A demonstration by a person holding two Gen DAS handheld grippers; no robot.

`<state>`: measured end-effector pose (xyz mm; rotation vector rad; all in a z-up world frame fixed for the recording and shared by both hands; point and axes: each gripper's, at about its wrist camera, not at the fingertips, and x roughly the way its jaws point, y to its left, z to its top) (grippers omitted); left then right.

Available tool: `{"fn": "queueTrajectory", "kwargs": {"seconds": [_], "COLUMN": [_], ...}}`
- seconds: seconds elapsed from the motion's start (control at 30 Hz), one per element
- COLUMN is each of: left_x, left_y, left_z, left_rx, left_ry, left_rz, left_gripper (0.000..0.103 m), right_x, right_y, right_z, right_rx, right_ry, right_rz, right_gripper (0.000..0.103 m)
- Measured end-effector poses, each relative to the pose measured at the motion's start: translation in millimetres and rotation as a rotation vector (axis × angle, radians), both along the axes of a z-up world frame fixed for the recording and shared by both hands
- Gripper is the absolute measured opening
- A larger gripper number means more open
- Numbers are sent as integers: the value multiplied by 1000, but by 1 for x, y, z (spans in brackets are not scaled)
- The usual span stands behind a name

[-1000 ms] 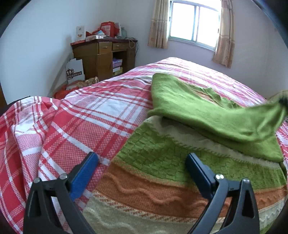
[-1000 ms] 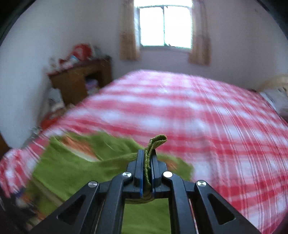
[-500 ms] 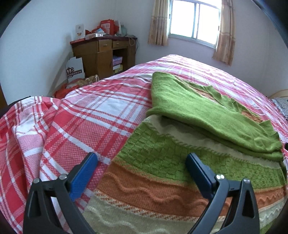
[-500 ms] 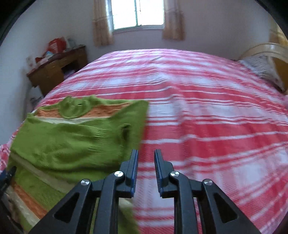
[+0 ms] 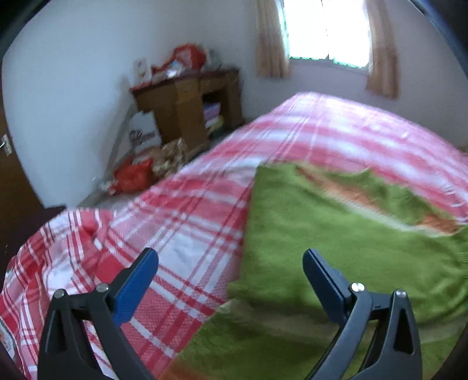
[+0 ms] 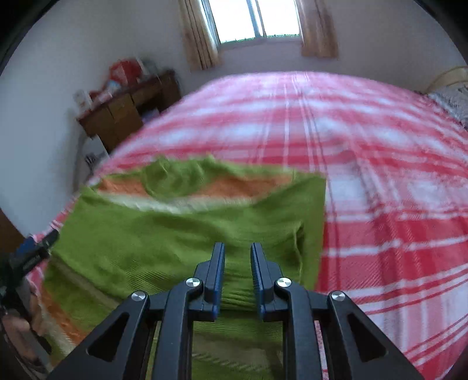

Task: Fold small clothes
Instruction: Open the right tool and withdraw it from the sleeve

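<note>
— How will the green knit sweater handle?

— Soft, light and floppy, I'd judge. Pinch a hem or folded edge, not the middle. It lies on the bed, under and ahead of both pairs of fingers.

— The grippers?

— Left gripper fingers spread wide, empty; right gripper fingers narrowly apart, holding nothing.

— The room?

— Wooden desk and curtained window beyond.

Plaid bedspread; wooden desk; curtained window.
</note>
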<state>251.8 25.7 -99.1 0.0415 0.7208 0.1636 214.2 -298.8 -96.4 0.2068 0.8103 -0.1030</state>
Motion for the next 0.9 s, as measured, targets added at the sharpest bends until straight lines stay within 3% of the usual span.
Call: {"fn": "queueTrajectory", "kwargs": {"seconds": [0.03, 0.07, 0.1, 0.23, 0.37, 0.43, 0.5, 0.6, 0.67, 0.73, 0.9], "left_x": [3, 5, 4, 9, 8, -1, -23, -63, -86, -111, -159], "left_y": [3, 8, 16, 25, 23, 23, 29, 46, 57, 68, 86], "left_z": [-7, -14, -14, -18, -15, -7, 1, 10, 14, 17, 17], "left_rx": [2, -23, -78, -133, -129, -92, -70, -101, -103, -84, -104], "left_ry": [24, 43, 41, 67, 65, 60, 32, 2, -20, -44, -22], "left_rz": [8, 7, 4, 10, -5, -36, -70, -148, -177, -198, -258], "left_gripper": [103, 103, 103, 103, 103, 103, 103, 103, 103, 103, 103], "right_x": [2, -1, -2, -1, -7, -21, -60, -119, -168, -208, -290], "right_y": [0, -1, -3, -7, -11, -14, -12, -16, -26, -37, -56], "right_z": [-9, -15, -15, -16, -13, -4, 15, 38, 56, 69, 76], "right_rx": [-18, -19, -3, 29, 57, 65, 22, -33, -62, -55, 15], "right_ry": [27, -4, -13, -22, -15, -10, -48, -122, -164, -201, -169], "right_rz": [-13, -8, -9, -19, -31, -45, -53, -38, -59, -84, -69], "right_gripper": [19, 19, 19, 19, 19, 19, 19, 25, 46, 55, 55]}}
